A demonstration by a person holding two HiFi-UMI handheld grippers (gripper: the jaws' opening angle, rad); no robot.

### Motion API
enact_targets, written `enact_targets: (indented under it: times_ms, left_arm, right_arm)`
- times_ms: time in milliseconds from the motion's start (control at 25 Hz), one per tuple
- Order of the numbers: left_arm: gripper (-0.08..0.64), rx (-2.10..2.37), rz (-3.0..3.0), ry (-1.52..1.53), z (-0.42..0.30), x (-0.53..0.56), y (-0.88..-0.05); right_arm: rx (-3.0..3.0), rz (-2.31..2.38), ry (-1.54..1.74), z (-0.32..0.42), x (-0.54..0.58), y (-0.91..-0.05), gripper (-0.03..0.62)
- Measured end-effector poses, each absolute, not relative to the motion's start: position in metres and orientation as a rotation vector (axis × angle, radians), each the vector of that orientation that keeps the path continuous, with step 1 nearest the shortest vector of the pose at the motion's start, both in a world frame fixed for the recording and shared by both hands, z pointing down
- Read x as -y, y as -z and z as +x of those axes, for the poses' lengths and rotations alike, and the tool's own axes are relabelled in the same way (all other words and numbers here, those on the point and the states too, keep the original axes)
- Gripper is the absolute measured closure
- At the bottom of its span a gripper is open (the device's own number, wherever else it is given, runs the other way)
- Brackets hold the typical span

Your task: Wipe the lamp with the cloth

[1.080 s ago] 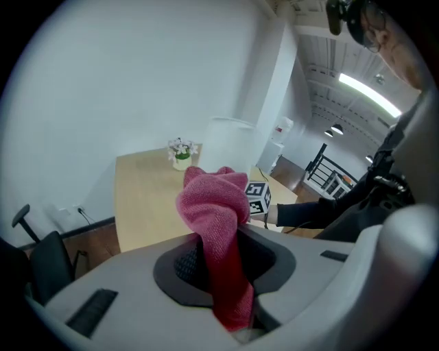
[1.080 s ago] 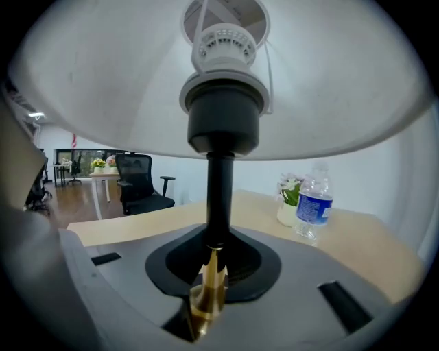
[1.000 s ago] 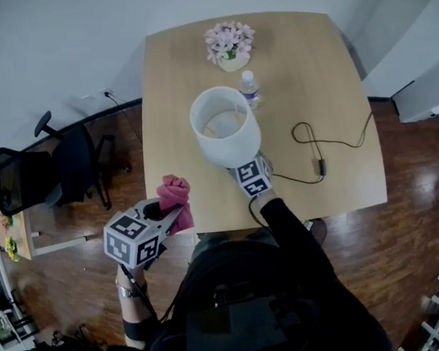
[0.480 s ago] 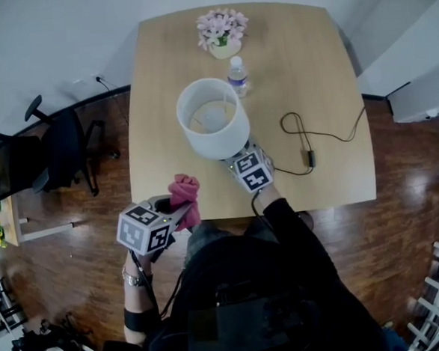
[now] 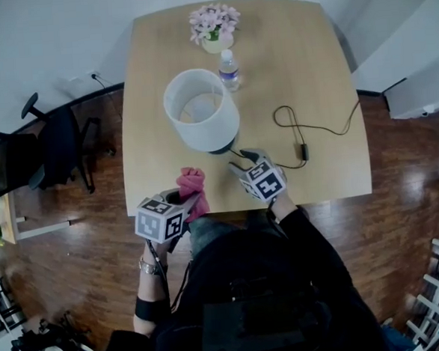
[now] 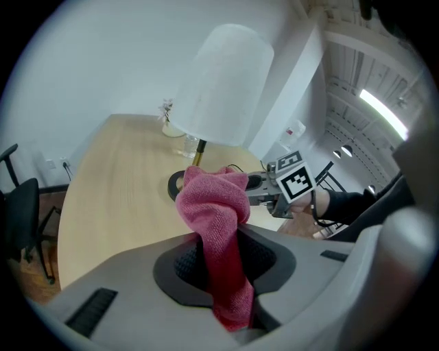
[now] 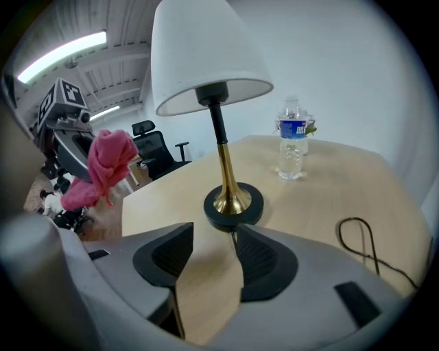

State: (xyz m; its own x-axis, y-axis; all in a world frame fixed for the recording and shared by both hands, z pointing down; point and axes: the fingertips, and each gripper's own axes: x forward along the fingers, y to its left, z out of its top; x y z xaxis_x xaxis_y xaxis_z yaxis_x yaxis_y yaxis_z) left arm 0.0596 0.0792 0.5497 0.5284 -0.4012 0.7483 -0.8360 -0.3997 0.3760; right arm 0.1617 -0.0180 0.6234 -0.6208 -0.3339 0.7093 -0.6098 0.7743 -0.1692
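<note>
We hold the pink cloth [image 6: 214,206] pinched in our left tongs [image 5: 182,203]. It bunches up above their tips at the near edge of the bench [image 5: 310,74], near the lamp [image 5: 202,118] but apart from it. Our right tongs [image 5: 242,160] have just been opening and stand spread, with only bench top between them. The lamp's black base [image 7: 233,206] sits just beyond their tips, untouched. The lamp stands upright, with a water bottle [image 5: 228,69] just behind it.
</note>
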Motion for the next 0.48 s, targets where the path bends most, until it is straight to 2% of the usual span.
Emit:
enact_targets:
  times_ms: [40, 80, 120, 480]
  left_arm:
    - [0.463, 1.007, 2.005, -0.718, 0.062, -0.079, -0.554]
    - [0.463, 1.01, 2.003, -0.708, 0.066, -0.078, -0.559]
    - [0.463, 1.012, 2.002, -0.699, 0.069, -0.078, -0.563]
    - [0.463, 1.045, 1.985, -0.669, 0.078, -0.07, -0.594]
  right_arm:
    - [2.278, 0.665, -0.55, 0.164, 0.009, -0.619, 0.386]
    - [2.281, 0.635, -0.576, 0.166, -0.001, -0.612, 0.454]
    - [2.287, 0.617, -0.598, 0.169, -0.011, -0.606, 0.582]
    - [2.272, 0.559, -0.684, 0.177, -0.057, -0.591, 0.589]
